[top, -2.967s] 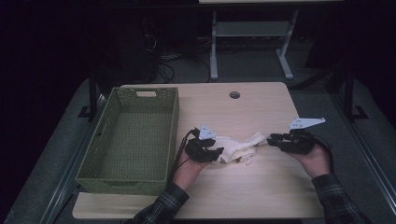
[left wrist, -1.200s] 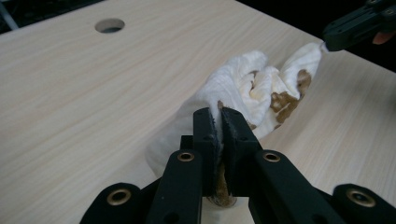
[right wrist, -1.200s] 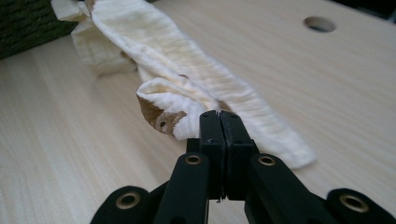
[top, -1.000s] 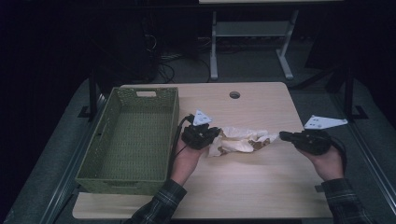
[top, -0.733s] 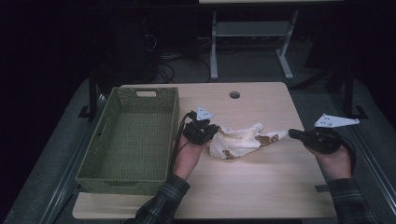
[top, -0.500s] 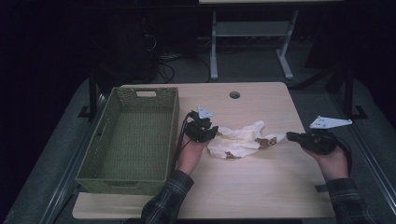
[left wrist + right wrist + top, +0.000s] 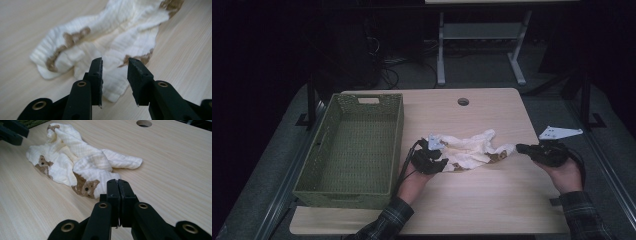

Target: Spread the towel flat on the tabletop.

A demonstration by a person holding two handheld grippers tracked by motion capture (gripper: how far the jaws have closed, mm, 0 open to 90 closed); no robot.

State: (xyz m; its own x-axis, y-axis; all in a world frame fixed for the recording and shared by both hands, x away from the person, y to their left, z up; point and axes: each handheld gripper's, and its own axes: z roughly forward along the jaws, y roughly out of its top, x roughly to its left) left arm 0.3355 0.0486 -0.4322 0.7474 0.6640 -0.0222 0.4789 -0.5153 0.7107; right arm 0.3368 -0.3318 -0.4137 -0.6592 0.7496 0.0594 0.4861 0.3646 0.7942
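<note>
Nearest the table's front edge, two plaid-sleeved forearms come in. L hand holds the left gripper (image 7: pixel 432 161) at the cloth's left end; its jaws stand apart, having just been opening, w/ the cloth's edge lying under the gap but not pinched, as far as the left gripper view shows. R hand holds the right gripper (image 7: pixel 532 149) just beside the cloth's right end; jaws pressed together, nothing between them, tips prob. not touching fabric. Between both grippers the cloth (image 7: pixel 469 150), white w/ brown bear patches, lies crumpled flat on the wooden table (image 7: pixel 492 200), about mid-depth. Left of it, close to the left gripper, sits the green woven basket (image 7: pixel 392 145). Farther back, a round cable hole (image 7: pixel 463 101) in the tabletop.
</note>
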